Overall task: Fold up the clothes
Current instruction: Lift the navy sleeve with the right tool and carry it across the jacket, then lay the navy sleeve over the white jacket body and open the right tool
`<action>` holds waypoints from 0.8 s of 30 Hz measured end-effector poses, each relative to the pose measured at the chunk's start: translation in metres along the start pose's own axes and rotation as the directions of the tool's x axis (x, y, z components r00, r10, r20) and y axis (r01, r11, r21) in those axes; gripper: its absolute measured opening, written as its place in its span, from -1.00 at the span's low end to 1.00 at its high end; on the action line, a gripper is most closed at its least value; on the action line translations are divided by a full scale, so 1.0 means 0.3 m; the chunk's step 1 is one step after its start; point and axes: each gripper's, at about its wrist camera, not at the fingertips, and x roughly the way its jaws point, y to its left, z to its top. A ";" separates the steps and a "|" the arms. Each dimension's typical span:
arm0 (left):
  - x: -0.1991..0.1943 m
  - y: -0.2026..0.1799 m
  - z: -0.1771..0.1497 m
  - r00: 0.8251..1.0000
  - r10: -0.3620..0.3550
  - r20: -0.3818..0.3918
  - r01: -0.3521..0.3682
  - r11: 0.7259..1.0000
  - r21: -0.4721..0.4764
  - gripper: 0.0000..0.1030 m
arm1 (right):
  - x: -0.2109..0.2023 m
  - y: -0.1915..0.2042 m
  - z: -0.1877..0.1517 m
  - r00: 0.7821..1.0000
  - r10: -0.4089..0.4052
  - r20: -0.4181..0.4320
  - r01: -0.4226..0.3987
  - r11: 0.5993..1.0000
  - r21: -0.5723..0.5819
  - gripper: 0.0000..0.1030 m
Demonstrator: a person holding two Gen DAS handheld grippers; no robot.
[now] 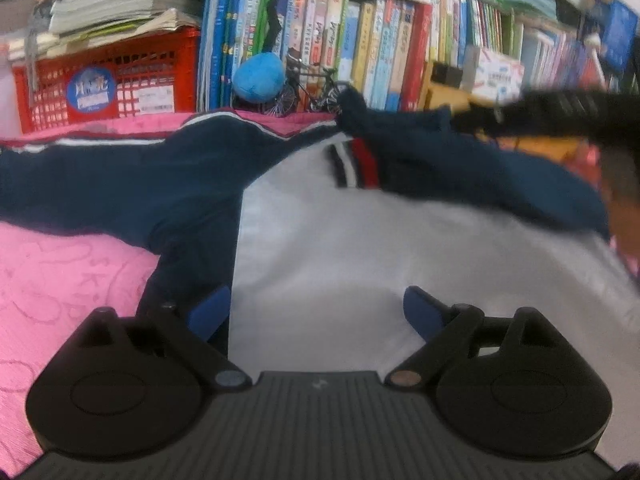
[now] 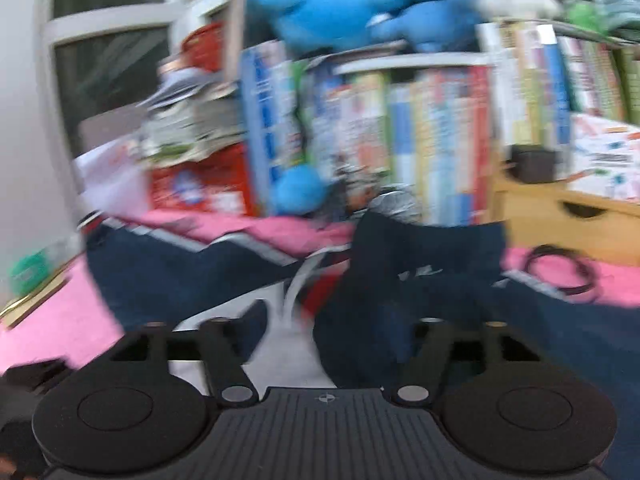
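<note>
A: Two grippers are seen over one garment. The jacket, navy and white, is spread on the pink bedcover, with its white body panel in the middle and one navy sleeve stretched out to the left in the left wrist view.

B: How is the left gripper held?

A: Its jaws are spread wide. The blue fingertips stand apart above the cloth, one over the navy edge, the other over the white panel, and nothing is pinched between them.

B: And the right gripper?

A: It is heavily blurred in its own view. Its black arms are seen apart, but the fingertips are lost against the dark cloth, so its jaws appear released; whether cloth is touched cannot be told. In the left wrist view a dark blurred bar is seen at the right edge, above the other navy sleeve, which is folded in across the white panel with its striped cuff showing.

B: What is behind the bed?

A: A row of upright books, a red crate under stacked papers, a blue plush toy and a small model bicycle beside it. A black cable loop is seen lying on the bedcover at the right
</note>
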 end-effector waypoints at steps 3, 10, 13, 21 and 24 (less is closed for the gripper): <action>-0.027 0.049 0.014 0.998 -0.064 0.023 0.066 0.991 -0.113 0.81 | -0.059 0.012 -0.033 0.999 -0.022 -0.029 0.021 1.000 -0.006 0.52; 0.023 0.054 0.240 0.974 -0.207 0.096 0.226 0.935 -0.275 0.90 | -0.228 -0.086 -0.137 0.943 -0.332 -0.012 0.331 0.942 -0.055 0.69; 0.151 -0.007 0.339 0.984 -0.166 0.063 0.177 0.945 -0.276 0.93 | -0.301 -0.119 -0.197 0.910 -0.414 0.006 0.413 0.906 -0.094 0.72; 0.458 -0.140 0.416 0.993 0.102 -0.053 -0.110 0.974 -0.197 -0.14 | -0.483 -0.236 -0.285 0.864 -0.503 0.011 0.503 0.862 -0.061 0.76; 0.419 -0.158 0.422 0.993 0.121 -0.011 -0.121 0.980 -0.155 -0.62 | -0.518 -0.295 -0.299 0.840 -0.543 0.001 0.542 0.839 -0.046 0.78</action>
